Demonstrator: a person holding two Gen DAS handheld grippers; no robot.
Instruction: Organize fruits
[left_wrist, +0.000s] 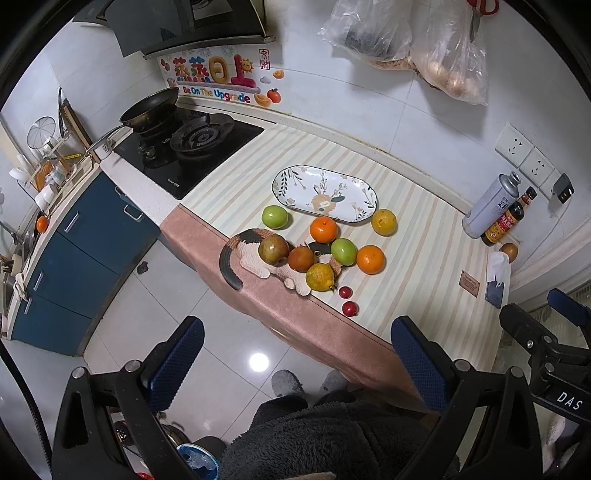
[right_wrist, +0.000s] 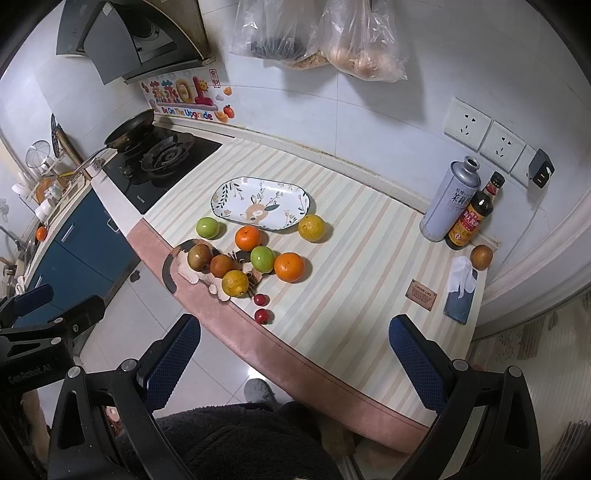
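Striped bench carries the fruits beside an oval plate, well ahead of both tongs, left tongs and right tongs, spread wide and empty.

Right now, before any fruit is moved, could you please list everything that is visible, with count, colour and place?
plate: 1, white with flower print, empty, middle of the striped mat
green fruits: 2, one left of the plate, one in the cluster
orange fruits: 2, bright orange, in front of the plate
yellow fruits: 2, one at the plate's right end, one near the mat's front edge
reddish-brown fruits: 2, on the cat-shaped coaster
small red fruits: 2, front edge
brown fruit: 1, far right, alone
can: 1, grey, right back
sauce bottle: 1, dark, beside the can
phone: 1, under a white tissue
pan: 1, dark, on the stove
plastic bags: 2, clear, on the wall
left tool: open, above the floor
right tool: open, at the counter edge
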